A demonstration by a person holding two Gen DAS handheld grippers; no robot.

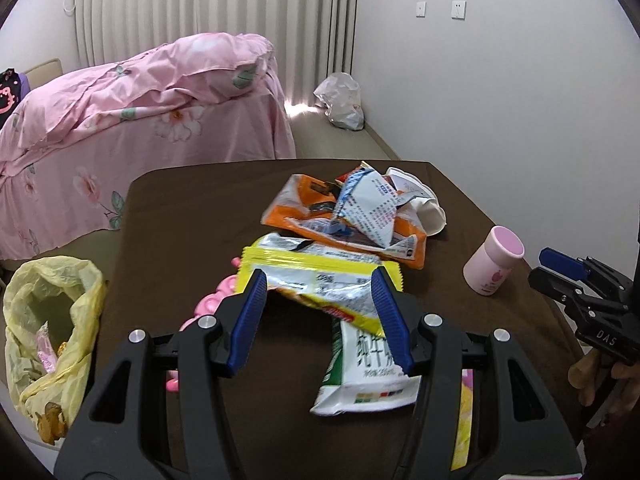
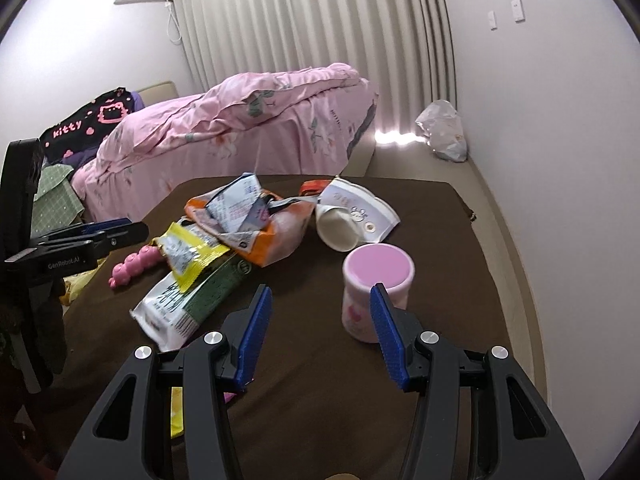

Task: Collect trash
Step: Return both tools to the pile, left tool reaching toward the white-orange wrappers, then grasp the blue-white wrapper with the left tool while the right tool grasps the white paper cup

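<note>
Trash lies in a heap on the brown table (image 1: 192,220): an orange wrapper (image 1: 344,216), a blue-white wrapper (image 1: 368,204), a crushed white paper cup (image 1: 424,204), a yellow wrapper (image 1: 316,272) and a green-white milk pouch (image 1: 368,372). My left gripper (image 1: 320,280) hovers open over the yellow wrapper's near edge, pads not pressing it. The right gripper (image 2: 320,296) is open over bare cloth, with nothing between its fingers. A pink cup (image 2: 376,276) stands just behind its right finger. From the right wrist view the left gripper (image 2: 136,230) is beside the yellow wrapper (image 2: 188,252).
A yellow plastic bag (image 1: 52,320) with some trash inside gapes open left of the table. A pink toy (image 1: 212,304) lies by the wrappers. Beyond the table are a bed with pink bedding (image 1: 140,100) and a white plastic bag (image 1: 340,100). A wall runs along the right.
</note>
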